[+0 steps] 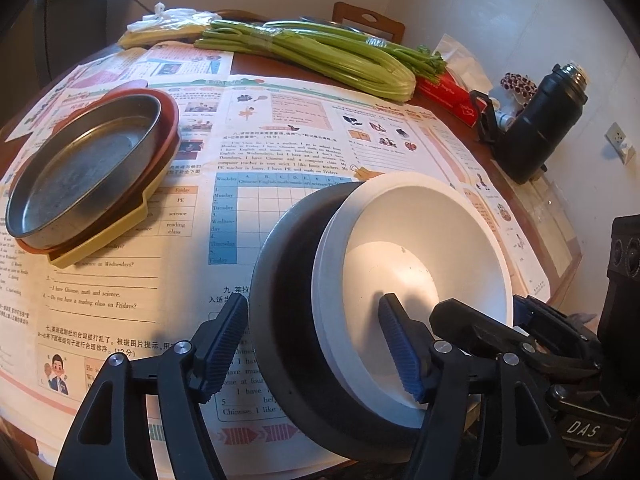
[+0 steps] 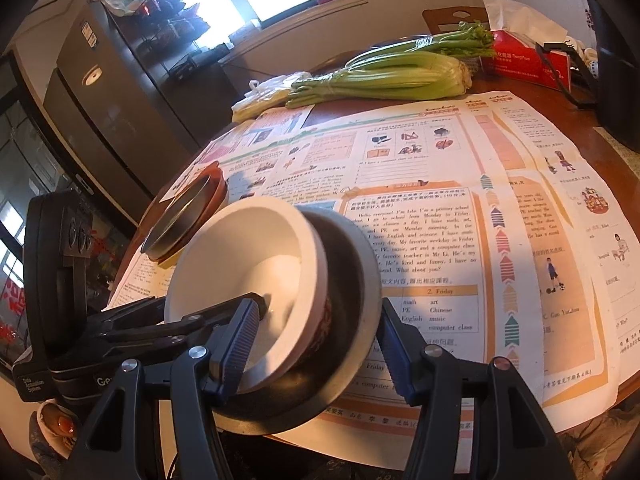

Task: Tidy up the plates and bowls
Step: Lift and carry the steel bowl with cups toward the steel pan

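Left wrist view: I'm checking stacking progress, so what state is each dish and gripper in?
White bowl: nested in dark bowl, tilted.
Dark bowl: tilted.
Metal pan: empty, stacked on brown plate.
Left gripper: open, straddling both walls.
Right gripper: shut across both bowls.

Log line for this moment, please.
white bowl nested in dark bowl | right gripper clamps both walls | left gripper straddles them, grip unclear | pan on red plate
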{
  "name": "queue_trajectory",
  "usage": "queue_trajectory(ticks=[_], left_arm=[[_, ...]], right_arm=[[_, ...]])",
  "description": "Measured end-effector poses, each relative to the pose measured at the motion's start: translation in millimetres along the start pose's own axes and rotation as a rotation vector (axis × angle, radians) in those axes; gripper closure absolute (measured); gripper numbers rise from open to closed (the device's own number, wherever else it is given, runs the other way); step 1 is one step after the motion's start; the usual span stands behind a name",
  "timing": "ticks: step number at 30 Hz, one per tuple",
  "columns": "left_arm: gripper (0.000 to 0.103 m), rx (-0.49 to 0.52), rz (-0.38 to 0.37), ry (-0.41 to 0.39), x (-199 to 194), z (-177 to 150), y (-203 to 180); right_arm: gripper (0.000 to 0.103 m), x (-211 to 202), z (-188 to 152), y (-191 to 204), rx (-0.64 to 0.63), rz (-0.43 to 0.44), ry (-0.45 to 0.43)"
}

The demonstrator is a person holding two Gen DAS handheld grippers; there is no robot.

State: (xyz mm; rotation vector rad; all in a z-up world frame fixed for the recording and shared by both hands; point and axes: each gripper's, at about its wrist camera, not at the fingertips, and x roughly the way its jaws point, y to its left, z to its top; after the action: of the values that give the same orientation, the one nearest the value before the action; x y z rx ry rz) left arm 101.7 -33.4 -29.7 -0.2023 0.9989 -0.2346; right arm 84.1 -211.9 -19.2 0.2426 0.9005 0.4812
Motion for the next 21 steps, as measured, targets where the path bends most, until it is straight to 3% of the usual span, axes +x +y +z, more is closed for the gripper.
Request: queue_trajectory(ticks=[12,16,19,21], left_arm=[[0.033,-0.008,0.015,0.002,-1.5,-1.6,-1.8],[0.037,-0.014,0.003,0.007,-2.0,-2.4,-1.8],[0.048,-0.014,-0.034,0.010,-2.6,-2.8,-2.5],[0.048,-0.016,-0.035,0.011,-2.9,-3.1,-3.2]], right_arm=[[0.045,-0.5,-1.4,1.2,-0.002,0.032,-0.007],[0.045,-1.5,-1.9,1.0,-0.001,0.038,-0.008],[0.045,-2.7,-1.7,1.4,-0.003,0.039,-0.009],[0.045,-3.4,-1.6,1.7,-0.004,0.042,-0.009]])
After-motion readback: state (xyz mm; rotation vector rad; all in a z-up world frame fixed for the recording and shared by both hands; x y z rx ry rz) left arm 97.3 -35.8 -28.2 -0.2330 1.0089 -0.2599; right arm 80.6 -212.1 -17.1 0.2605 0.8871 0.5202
